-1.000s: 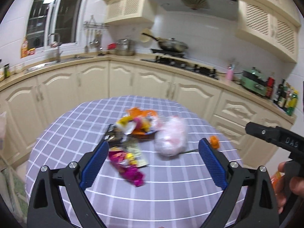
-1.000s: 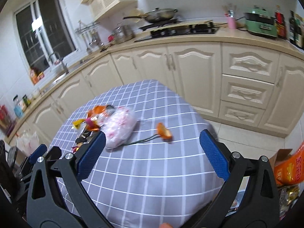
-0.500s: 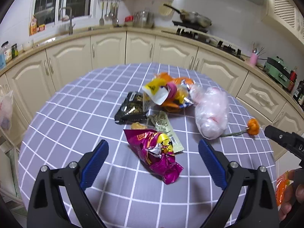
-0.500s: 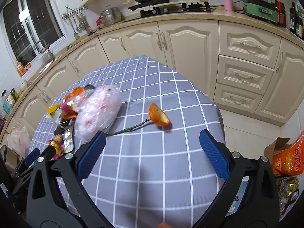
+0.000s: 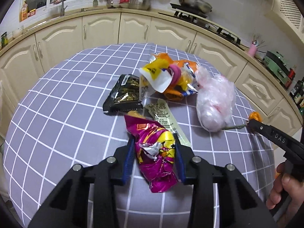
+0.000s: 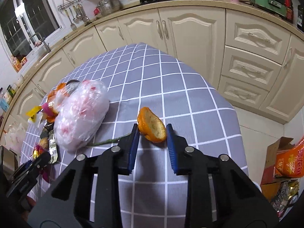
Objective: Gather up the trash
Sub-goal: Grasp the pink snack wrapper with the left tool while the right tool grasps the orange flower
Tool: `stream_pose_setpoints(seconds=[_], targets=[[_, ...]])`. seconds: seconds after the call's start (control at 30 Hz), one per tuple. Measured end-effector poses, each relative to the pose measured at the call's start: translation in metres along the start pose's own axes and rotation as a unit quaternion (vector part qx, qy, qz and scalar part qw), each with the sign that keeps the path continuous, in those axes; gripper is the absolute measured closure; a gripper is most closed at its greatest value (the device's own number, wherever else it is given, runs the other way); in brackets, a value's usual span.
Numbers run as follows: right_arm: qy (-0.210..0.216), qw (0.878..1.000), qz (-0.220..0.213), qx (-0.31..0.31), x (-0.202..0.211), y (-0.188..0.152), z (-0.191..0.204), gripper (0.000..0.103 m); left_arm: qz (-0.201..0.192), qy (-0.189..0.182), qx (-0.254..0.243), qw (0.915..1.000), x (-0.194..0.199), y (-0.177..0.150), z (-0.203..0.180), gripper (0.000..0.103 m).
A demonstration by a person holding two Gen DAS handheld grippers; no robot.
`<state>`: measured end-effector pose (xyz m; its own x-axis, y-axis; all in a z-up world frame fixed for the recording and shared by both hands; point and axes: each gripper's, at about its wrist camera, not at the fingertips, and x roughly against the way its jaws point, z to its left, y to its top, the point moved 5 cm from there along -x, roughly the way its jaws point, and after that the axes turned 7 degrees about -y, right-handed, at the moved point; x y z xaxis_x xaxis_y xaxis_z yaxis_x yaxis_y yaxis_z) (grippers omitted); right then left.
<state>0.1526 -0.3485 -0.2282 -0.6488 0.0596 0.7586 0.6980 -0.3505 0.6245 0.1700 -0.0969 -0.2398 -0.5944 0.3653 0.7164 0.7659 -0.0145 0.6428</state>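
Trash lies on a round table with a grey checked cloth (image 5: 57,114). My left gripper (image 5: 154,142) is shut on a magenta snack bag (image 5: 155,152) lying on the cloth. My right gripper (image 6: 152,133) is shut on an orange peel (image 6: 152,127) near the table's right edge. Other trash in the left wrist view: a black wrapper (image 5: 123,95), a yellow and orange wrapper pile (image 5: 167,77), a pale label strip (image 5: 167,117), a crumpled pink-white plastic bag (image 5: 216,102) and a green stem (image 6: 106,142).
Cream kitchen cabinets (image 5: 95,30) curve behind the table. A stove with a pan (image 5: 193,5) and a sink (image 5: 60,5) are on the counter. A cardboard box with orange packaging (image 6: 285,161) stands on the floor at the right.
Both grippers have moved down toward the table and closed, the left onto the magenta snack bag, the right onto the orange peel.
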Motion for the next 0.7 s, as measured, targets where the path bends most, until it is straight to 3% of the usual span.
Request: stream_pose_setpoints(seconds=[0.4, 0.7], targets=[[0.007, 0.998, -0.057, 0.020, 0.057, -0.010, -0.006, 0.076, -0.041, -0.007, -0.004, 0.9991, 0.041, -0.012, 0.006, 0.066], [0.024, 0.995, -0.089, 0.027, 0.099, -0.017, -0.005, 0.077, -0.084, -0.022, -0.026, 0.9959, 0.075, -0.008, -0.017, 0.066]])
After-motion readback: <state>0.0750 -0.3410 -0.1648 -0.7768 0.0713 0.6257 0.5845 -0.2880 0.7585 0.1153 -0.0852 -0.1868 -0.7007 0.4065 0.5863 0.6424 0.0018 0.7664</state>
